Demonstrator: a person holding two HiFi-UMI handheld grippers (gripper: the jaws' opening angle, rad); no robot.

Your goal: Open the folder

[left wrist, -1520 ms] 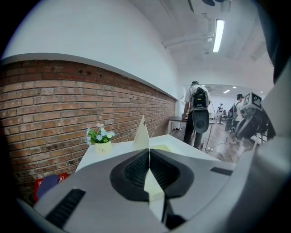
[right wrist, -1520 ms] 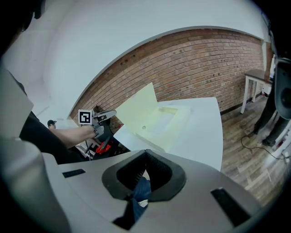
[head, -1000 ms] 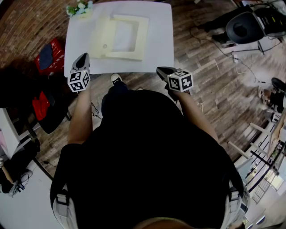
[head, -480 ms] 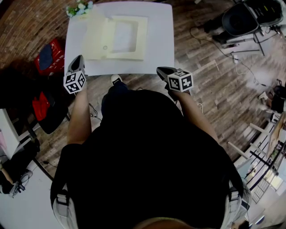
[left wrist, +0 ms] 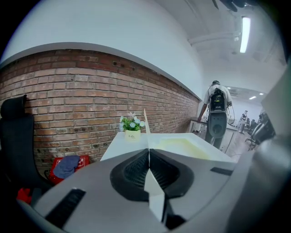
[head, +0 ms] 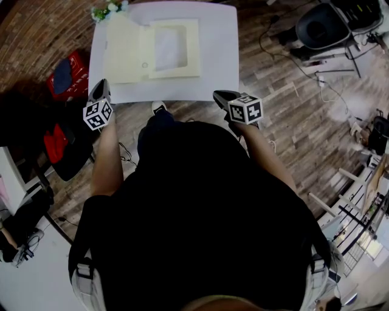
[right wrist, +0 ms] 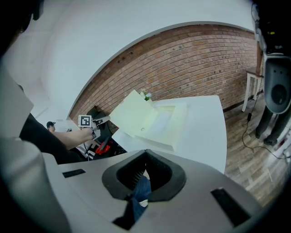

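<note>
Both grippers sit at the near edge of the white table (head: 222,67), apart from the folder (head: 173,51). The left gripper (head: 101,85) is at the table's lower-left corner, jaws pressed together on nothing. The right gripper (head: 220,96) is near the lower-right corner, jaws also look closed and empty. Cream folder lies upper centre of the head view. Its cover (head: 124,48) is out to the left, tilted up in the right gripper view. Flower pot (head: 108,10) is just beside it, upper left.

Brick wall (left wrist: 68,91) backs a white table (head: 219,67) on plank floor (head: 292,121), with possibly a black chair (head: 322,30) nearby
</note>
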